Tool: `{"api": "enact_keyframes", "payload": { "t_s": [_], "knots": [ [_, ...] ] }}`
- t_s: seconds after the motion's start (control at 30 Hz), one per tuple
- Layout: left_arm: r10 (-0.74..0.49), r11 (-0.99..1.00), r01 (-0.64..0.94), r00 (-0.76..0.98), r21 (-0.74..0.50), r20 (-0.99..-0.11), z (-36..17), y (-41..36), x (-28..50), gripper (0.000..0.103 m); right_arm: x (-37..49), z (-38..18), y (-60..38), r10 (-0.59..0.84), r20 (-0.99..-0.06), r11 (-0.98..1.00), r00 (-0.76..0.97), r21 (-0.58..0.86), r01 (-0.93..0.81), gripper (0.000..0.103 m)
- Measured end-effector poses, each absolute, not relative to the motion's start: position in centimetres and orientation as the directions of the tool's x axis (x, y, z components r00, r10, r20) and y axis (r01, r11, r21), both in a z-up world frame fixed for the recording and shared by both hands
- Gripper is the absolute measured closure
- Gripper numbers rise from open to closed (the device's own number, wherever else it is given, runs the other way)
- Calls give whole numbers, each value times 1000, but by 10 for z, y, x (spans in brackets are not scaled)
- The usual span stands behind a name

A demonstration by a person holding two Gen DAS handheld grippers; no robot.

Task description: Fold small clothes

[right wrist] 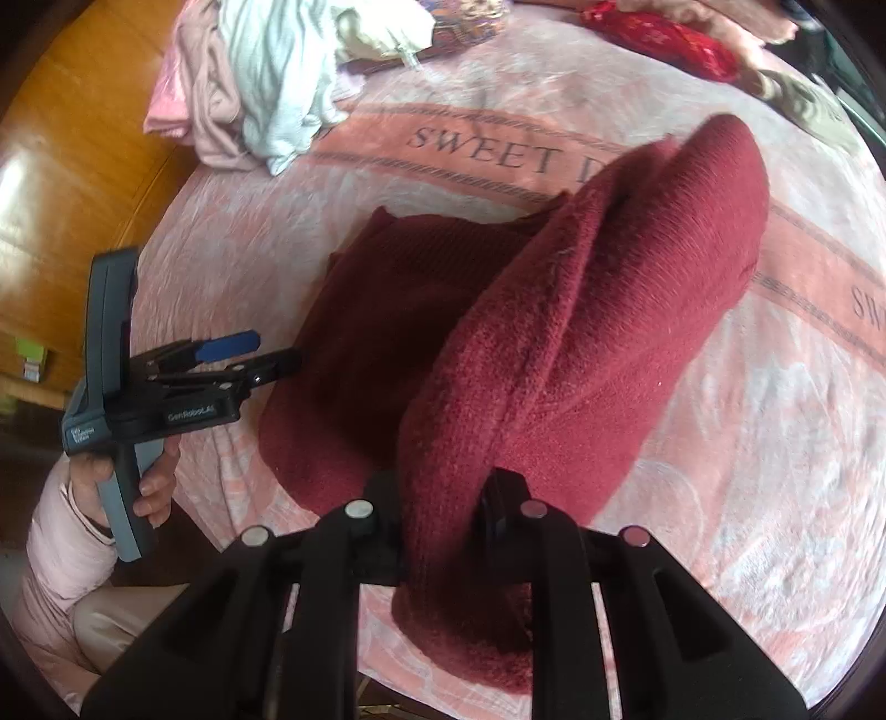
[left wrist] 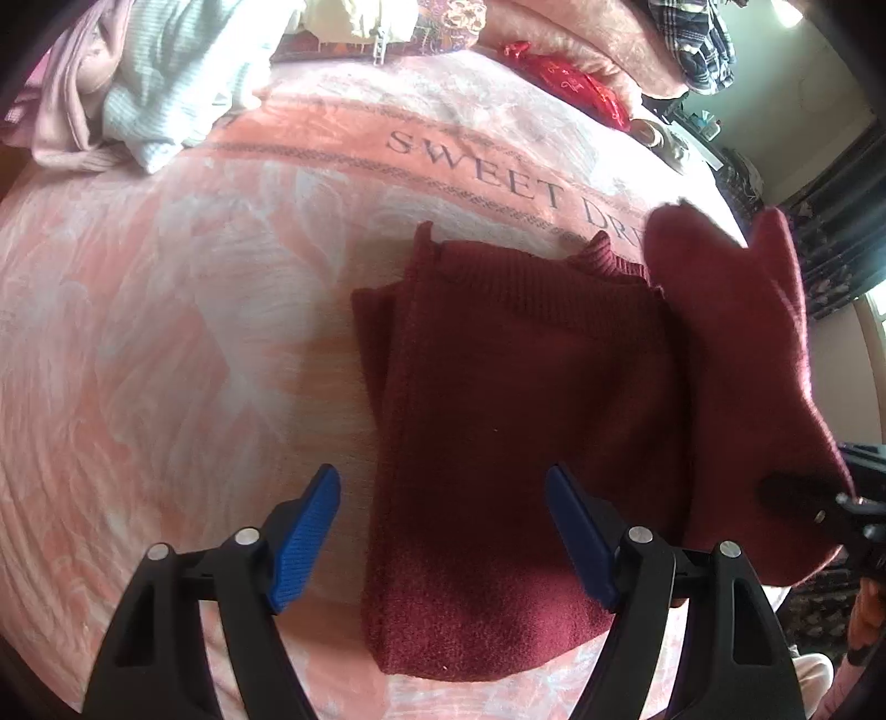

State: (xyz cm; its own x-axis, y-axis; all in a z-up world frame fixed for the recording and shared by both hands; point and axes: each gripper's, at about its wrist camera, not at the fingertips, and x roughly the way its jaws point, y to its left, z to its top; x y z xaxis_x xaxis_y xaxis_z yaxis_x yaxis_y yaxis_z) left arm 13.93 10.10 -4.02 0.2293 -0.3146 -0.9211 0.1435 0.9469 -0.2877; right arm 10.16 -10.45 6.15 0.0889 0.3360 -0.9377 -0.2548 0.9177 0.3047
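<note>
**Maroon sweater half-folded on the bed, right jaws pinching a flap**

Surroundings: a pink blanket (left wrist: 194, 332) covers the bed and carries everything. At its far left corner lies a heap of unfolded clothes (right wrist: 260, 83), pale blue, pink and cream. Near the far right edge sits a red patterned cloth (left wrist: 570, 83); beyond it, a dark plaid garment (left wrist: 692, 44). A wooden floor (right wrist: 61, 183) shows past the left edge of the bed. Nothing lies between my jaws and the work.

No containers in sight.

Writing: the blanket's band reads "SWEET DR…", the rest hidden by the knit. My left tool's body bears "GenRobot.AI".

The maroon sweater (left wrist: 515, 387) lies around the middle of the blanket, nearer the near edge, folded into a thick slab with a ribbed hem towards the far side.

My left gripper (left wrist: 443, 531) hovers over the sweater's near left part, blue pads spread wide, gripping nothing. A hand (right wrist: 133, 482) in a pale pink sleeve holds its handle.

My right gripper (right wrist: 443, 498) is pressed together on a fold of the sweater, which is lifted off the blanket and drapes up and over the slab.
</note>
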Motion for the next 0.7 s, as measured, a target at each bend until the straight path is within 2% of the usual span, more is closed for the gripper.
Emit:
{"api": "enact_keyframes", "payload": {
  "t_s": [0.13,0.2,0.23,0.27,0.4,0.53,0.7],
  "knots": [
    [-307,951,111,231,-288,-923,-46,115,143,26,96,31,-52,314,-949,893,35,282,-350,84],
    [-312,950,93,225,-298,-923,-49,121,144,26,94,13,-34,327,-945,876,1,302,-376,65],
    [-320,947,84,220,-309,-922,-50,124,145,26,93,5,-29,355,-934,864,-33,342,-370,45],
    [-332,943,79,216,-322,-918,-51,125,146,26,91,3,-26,379,-924,857,-50,371,-358,37],
    [-389,921,83,200,-381,-899,-47,122,148,27,76,29,-32,448,-894,816,4,407,-412,35],
    [-458,888,114,154,-445,-875,-41,100,154,26,56,46,-49,409,-910,841,62,350,-412,20],
    [-416,904,131,50,-407,-908,-56,68,154,26,36,27,-43,374,-927,843,7,337,-419,19]
  ]
}}
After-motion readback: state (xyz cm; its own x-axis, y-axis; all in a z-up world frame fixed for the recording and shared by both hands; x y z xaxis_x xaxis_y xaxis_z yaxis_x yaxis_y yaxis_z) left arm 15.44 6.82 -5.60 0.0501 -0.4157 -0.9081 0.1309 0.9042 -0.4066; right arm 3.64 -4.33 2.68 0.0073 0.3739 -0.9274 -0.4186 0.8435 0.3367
